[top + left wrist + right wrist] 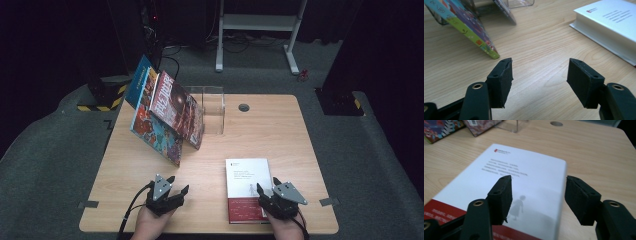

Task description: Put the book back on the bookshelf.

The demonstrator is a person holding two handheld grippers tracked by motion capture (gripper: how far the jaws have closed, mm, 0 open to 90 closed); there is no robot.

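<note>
Right gripper (267, 190) jaws spread wide, straddling the near right edge of the white-and-red book (248, 189), a thick matte hardcover flat on the woodgrain table (280, 130). Left gripper (178, 186) also wide apart, holding nothing, over bare wood. Glossy colourful books (167, 112) lean on a clear acrylic stand (212, 107).

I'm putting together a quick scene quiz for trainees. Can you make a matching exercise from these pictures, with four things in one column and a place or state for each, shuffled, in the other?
Things:
1. white and red book
2. colourful books
3. clear stand
4. left gripper

Places or states:
A. open over bare wood at the near left
B. lying flat at the near right, under the open right gripper
C. leaning tilted at the far left of the table
D. see-through, upright behind the leaning books

Pairs: 1-B, 2-C, 3-D, 4-A
</note>
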